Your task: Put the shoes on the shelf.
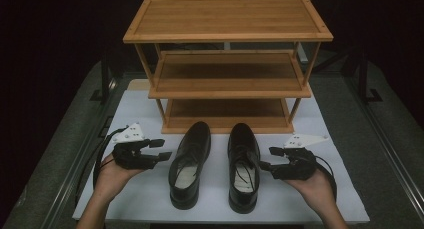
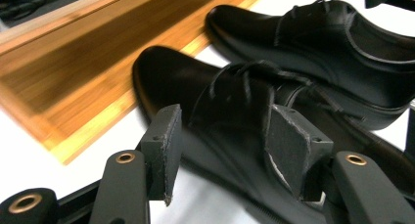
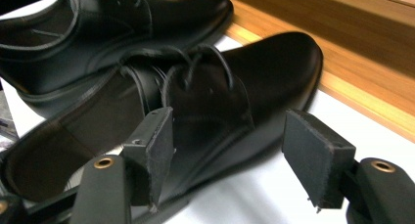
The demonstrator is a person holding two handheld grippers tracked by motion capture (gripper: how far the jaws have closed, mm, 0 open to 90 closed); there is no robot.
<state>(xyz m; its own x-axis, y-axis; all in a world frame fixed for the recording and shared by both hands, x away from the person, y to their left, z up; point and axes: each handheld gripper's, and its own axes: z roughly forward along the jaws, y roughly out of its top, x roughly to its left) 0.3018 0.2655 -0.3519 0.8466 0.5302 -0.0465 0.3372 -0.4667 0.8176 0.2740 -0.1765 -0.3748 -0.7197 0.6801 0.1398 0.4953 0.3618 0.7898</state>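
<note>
Two black lace-up leather shoes stand side by side on a white mat, toes toward a wooden rack: the left shoe (image 1: 189, 164) and the right shoe (image 1: 243, 164). My left gripper (image 1: 161, 149) hovers just left of the left shoe, jaws apart and pointing at it. In the left gripper view its pads (image 2: 166, 150) frame the laced top of the left shoe (image 2: 195, 92) without touching. My right gripper (image 1: 269, 158) is open beside the right shoe's outer side. In the right gripper view the right shoe (image 3: 264, 72) lies behind the open jaws.
A three-tier bamboo shoe rack (image 1: 227, 19) stands behind the shoes with bare shelves; its bottom shelf (image 2: 73, 72) sits just past the toes. The white mat (image 1: 140, 109) covers the table, and metal rails run along both sides.
</note>
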